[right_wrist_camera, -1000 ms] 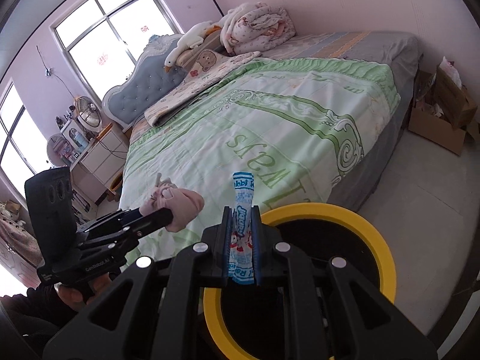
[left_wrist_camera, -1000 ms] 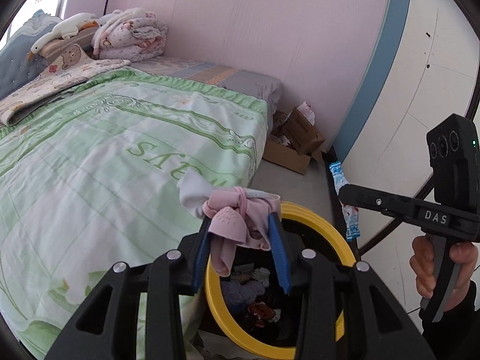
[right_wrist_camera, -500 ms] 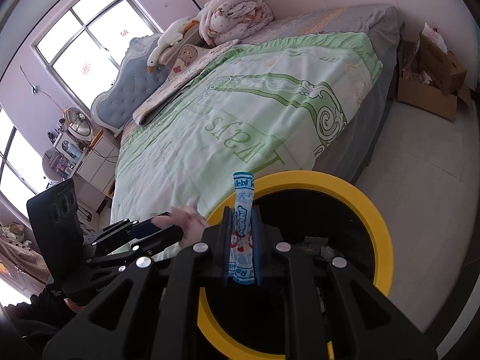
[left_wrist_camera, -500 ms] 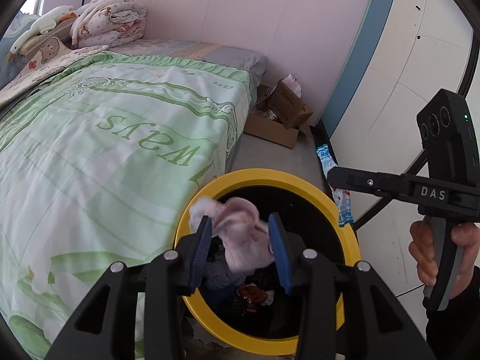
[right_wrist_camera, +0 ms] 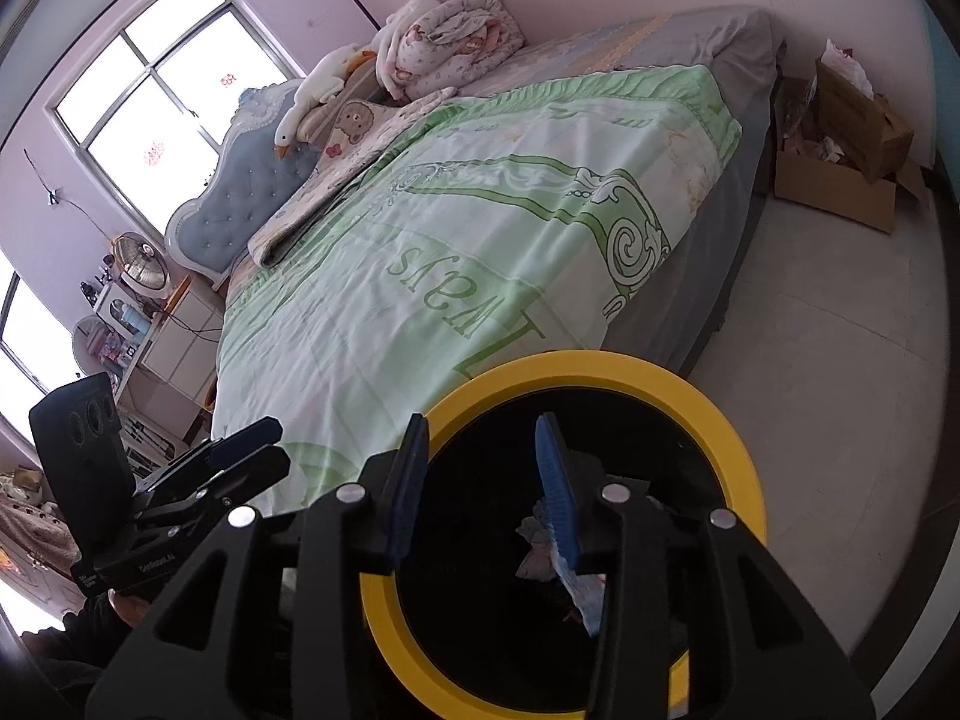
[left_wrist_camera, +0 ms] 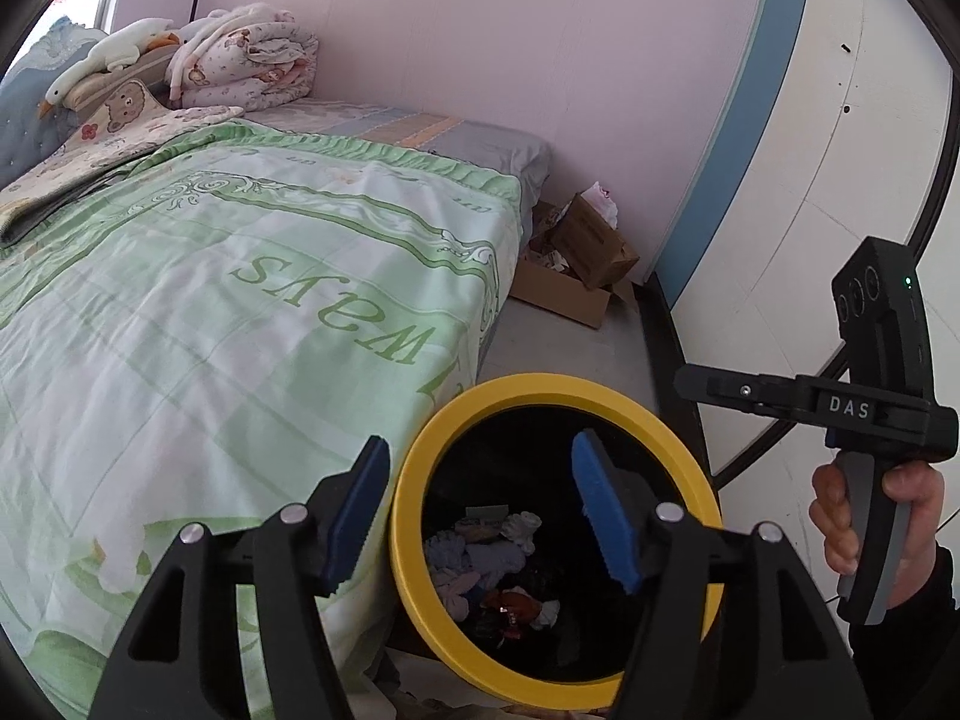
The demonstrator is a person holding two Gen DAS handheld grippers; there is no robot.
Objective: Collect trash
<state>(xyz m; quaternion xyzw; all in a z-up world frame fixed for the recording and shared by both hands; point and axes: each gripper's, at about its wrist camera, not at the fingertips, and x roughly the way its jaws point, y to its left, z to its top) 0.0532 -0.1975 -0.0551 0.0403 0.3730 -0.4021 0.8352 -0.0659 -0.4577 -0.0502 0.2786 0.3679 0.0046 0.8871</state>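
Both grippers hang directly over the bin. The left gripper is opening, empty; the right gripper is opening too, its wrapper slipping down inside the bin.

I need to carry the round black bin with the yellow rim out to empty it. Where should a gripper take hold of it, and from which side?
Grip the round black bin with the yellow rim by that rim, coming from above with one finger inside the opening and one outside. The rim is a raised ring standing clear around the open mouth. Take its floor-side arc, since the green-and-white quilt hangs against the other side.
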